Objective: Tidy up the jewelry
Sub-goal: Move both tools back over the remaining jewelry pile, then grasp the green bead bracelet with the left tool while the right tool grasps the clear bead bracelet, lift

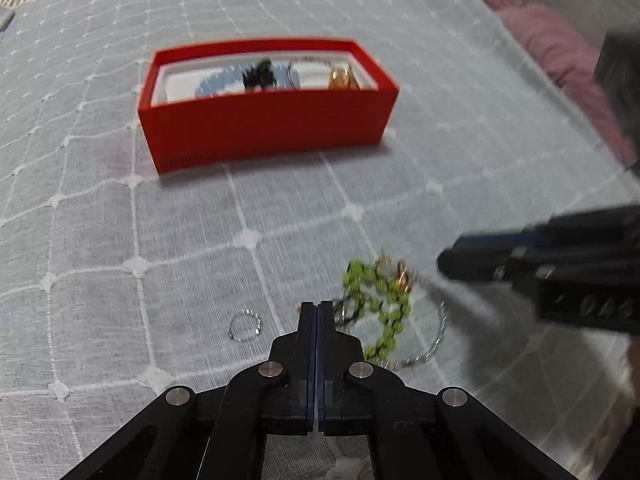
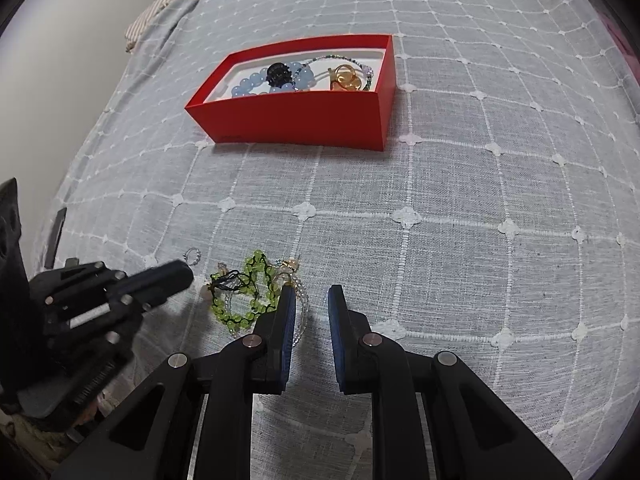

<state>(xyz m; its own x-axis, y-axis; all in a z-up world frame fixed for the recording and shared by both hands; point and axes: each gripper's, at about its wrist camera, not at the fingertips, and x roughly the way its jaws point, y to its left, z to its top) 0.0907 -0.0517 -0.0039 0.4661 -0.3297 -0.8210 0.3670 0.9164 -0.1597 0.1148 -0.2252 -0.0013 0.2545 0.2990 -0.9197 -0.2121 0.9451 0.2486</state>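
Lying across the whole scene is a grey quilted bedspread (image 2: pixel 440 184) with white stitched squares, and on it a red box (image 2: pixel 304 120) is set well beyond the loose jewelry. Inside the box a blue bead bracelet (image 2: pixel 256 82), a black piece (image 2: pixel 278 72) and an amber piece (image 2: pixel 346 76) are seen resting on a white lining. Some small dark print is carried on the box's near wall at its left corner, but it is too blurred to be read. A pink fabric (image 1: pixel 552 40) is glimpsed off to the right of the box, past the bedspread's edge.

Between the box and the grippers nothing is placed; the cloth there is bare. Nearer than the box, a green bead bracelet (image 2: pixel 244 292) is heaped with a gold-toned piece (image 1: pixel 402 280) and a clear bead strand (image 1: pixel 436 336), and a small silver ring (image 1: pixel 245 326) lies apart to the left of that heap.

The left gripper (image 1: pixel 318 308) is seen with its fingers pressed together, nothing between them, its tips just at the left edge of the heap. The right gripper (image 2: pixel 312 300) is held spread, its left finger overlapping the heap's right edge in the right wrist view, no item pinched.
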